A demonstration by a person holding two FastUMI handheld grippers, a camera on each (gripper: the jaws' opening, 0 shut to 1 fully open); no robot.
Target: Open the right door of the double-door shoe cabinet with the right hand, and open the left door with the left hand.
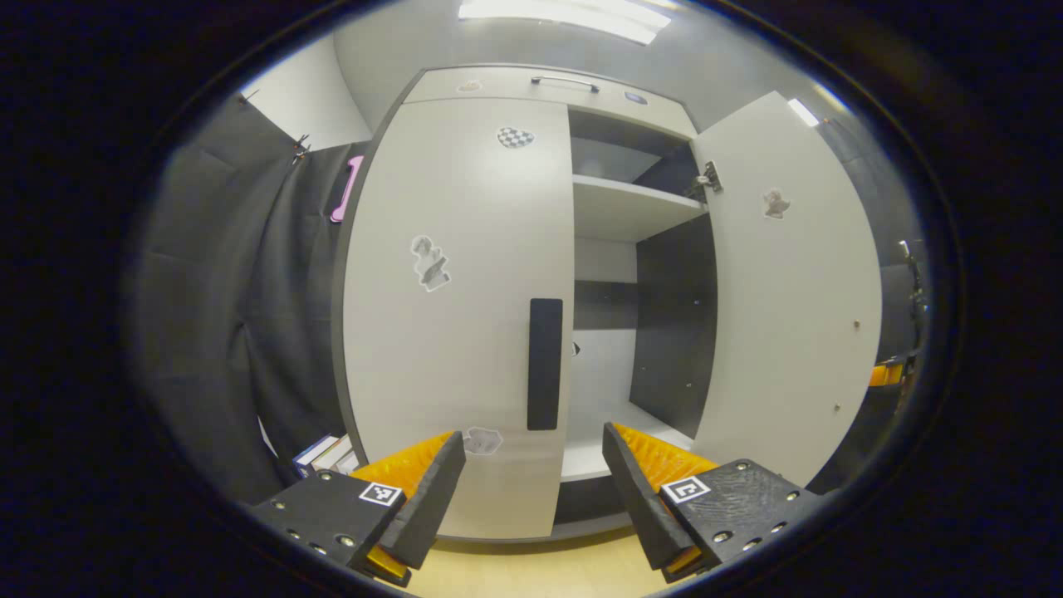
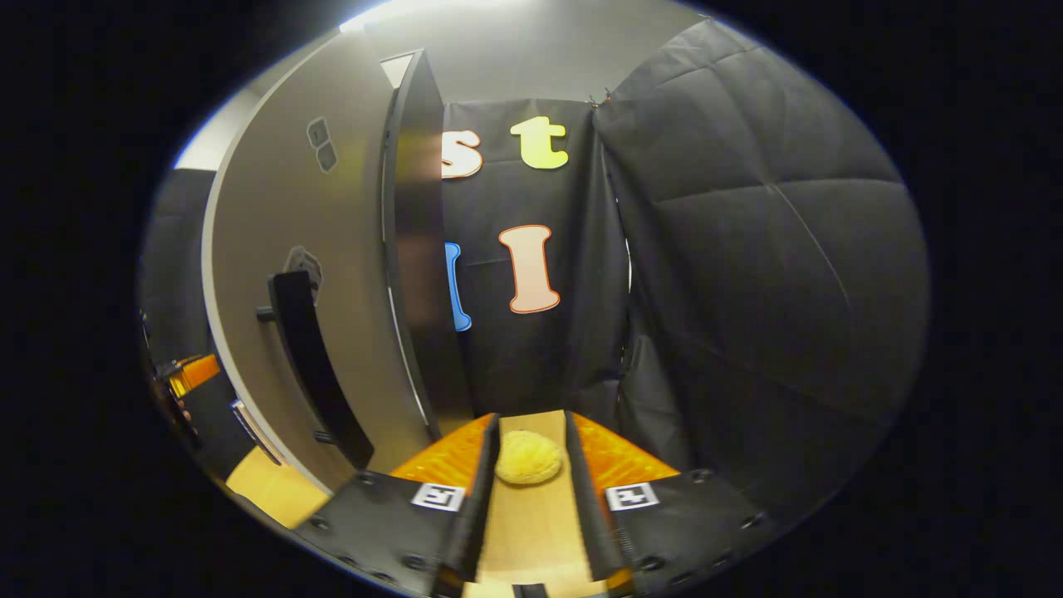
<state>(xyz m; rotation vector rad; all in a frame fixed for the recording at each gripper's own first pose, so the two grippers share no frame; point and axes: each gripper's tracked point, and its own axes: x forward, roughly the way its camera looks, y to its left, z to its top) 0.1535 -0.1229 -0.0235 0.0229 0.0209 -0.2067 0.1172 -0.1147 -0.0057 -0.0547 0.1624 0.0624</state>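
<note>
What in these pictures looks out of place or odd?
A small yellow round thing lies on the floor, seen in the right gripper view; what it is I cannot tell. On the shoe cabinet, the right door stands open and the left door is shut, as expected.

Black quilted cloth (image 2: 747,249) is hung as the walls — a ceiling light (image 1: 565,15) is lit overhead. Pale wood floor (image 1: 531,569) is seen below.

smooth matt left door (image 1: 448,316), quilted cloth wall (image 2: 764,274)
</note>
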